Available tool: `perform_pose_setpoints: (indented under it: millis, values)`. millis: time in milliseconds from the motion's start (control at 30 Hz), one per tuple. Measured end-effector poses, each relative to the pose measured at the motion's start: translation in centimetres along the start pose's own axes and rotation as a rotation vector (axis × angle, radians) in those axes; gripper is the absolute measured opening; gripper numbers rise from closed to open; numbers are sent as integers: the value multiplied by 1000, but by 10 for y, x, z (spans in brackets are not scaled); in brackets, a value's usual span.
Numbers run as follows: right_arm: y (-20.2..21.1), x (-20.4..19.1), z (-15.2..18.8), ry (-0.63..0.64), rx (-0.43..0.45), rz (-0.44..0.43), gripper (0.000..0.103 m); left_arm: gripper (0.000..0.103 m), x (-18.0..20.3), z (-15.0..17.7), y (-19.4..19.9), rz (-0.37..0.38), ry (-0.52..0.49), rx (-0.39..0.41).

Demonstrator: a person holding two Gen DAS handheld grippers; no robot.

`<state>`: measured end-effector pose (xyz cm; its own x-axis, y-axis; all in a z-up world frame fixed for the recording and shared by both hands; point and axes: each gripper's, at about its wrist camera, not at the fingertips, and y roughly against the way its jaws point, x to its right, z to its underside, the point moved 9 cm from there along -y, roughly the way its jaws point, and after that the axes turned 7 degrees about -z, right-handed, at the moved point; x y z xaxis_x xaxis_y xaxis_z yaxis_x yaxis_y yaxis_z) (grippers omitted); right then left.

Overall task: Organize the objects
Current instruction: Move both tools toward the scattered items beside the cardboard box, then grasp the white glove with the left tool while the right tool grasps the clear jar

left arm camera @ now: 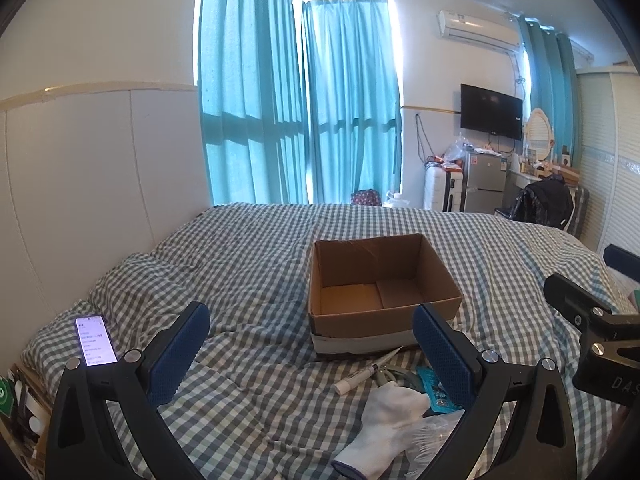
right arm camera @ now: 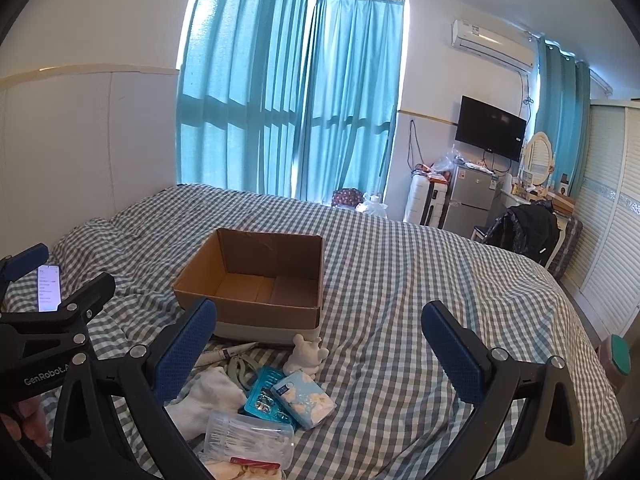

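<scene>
while a lit phone is lying at the far left of the checked bed, the left claw is hovering low over the cover with its blue pads spread wide apart and nothing between them. just right of the phone and further up the bed, a cardboard box is sitting open with only its bare bottom showing inside. in front of the box's near wall a small heap of things is lying on the cover: a white pen is pointing toward the box, grey scissors are lying just beside it, and a white glove is sprawling nearer the camera. in the right wrist view, a teal blister pack is lying next to a floral tissue packet, a white bear figurine is standing just in front of the box, and a clear tub of cotton swabs is lying closest to the lens. the right claw is hanging above the bed to the right of the heap, its pads also spread wide and gripping nothing. behind the bed, teal curtains are hanging, and at the far right a wall television is showing dark.
</scene>
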<state>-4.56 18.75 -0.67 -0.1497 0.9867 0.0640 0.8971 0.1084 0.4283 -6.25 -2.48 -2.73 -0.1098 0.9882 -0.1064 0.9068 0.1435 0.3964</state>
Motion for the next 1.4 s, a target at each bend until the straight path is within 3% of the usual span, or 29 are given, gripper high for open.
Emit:
perform_pose_setpoints:
  millis: [133,533,667,733,867,1000,1033,1100,1167,1300,1400]
  values:
    - [4,-6,-2,13,-6,16,103,103,-3,4,2,19,-10,10]
    - [2,-17,13,24,-74,-6,103,103,-20,29,-10,22,24,-70]
    - [-16,-19,42,21,-172,-42,103,103,-17,52,-23,-6,-34,-106]
    - [-25,-18,61,21,-226,-30,103,103,-16,67,-36,-38,-70,-143]
    - [-47,-26,100,34,-331,-40,103,103,-10,103,-58,-31,-101,-236]
    - [-71,-45,134,13,-439,-126,103,103,-7,123,-66,-28,-107,-268]
    - [-75,-49,139,12,-455,-141,101,103,-8,125,-67,-41,-113,-267]
    - [-84,-55,154,-4,-502,-200,89,103,-7,129,-72,-54,-123,-285]
    - [-88,-54,162,-35,-522,-240,85,103,-4,134,-76,-26,-101,-316]
    - [-79,-47,146,-51,-470,-315,45,103,18,138,-77,52,-90,-345]
    - [-76,-35,133,-23,-437,-282,45,103,38,142,-80,82,-139,-360]
